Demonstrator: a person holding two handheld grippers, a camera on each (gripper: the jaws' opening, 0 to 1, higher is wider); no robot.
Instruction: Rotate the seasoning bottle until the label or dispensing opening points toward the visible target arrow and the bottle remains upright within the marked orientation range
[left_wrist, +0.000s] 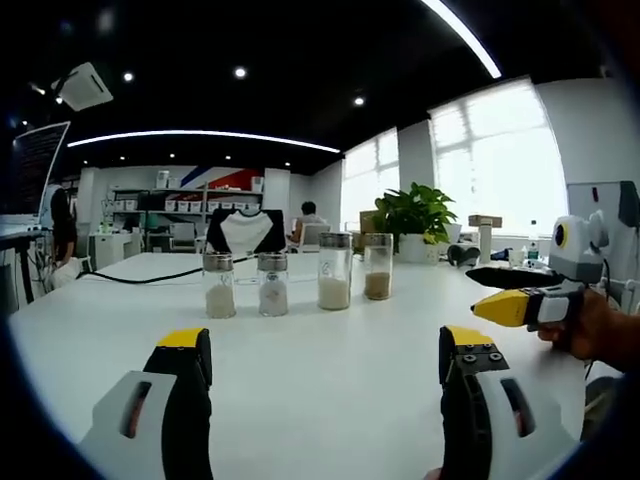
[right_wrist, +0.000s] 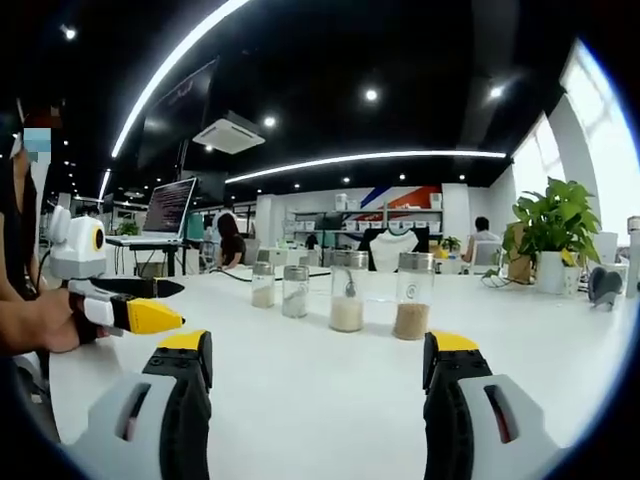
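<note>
Four glass seasoning bottles standing upright in a row on the white table (left_wrist: 330, 400), well ahead of both grippers and touched by neither: in the left gripper view, from left to right, a short bottle of white grains (left_wrist: 219, 285), a second short bottle of white grains (left_wrist: 272, 284), a taller bottle of white powder (left_wrist: 334, 271), and a taller bottle of brown powder (left_wrist: 378, 266). Same row in the right gripper view, with the brown powder bottle (right_wrist: 412, 296) at the right end and nearest. Left gripper (left_wrist: 325, 360) spread wide, jaws empty, low over the near table. Right gripper (right_wrist: 317, 365) likewise wide apart and holding nothing. Seen at the right of the left gripper view, held in a hand (left_wrist: 592, 330). Far side: black cable (left_wrist: 150, 277) trailing across the table, potted plant (left_wrist: 414, 218) by the windows, laptop (right_wrist: 170, 208) on a desk at far left in the right gripper view
</note>
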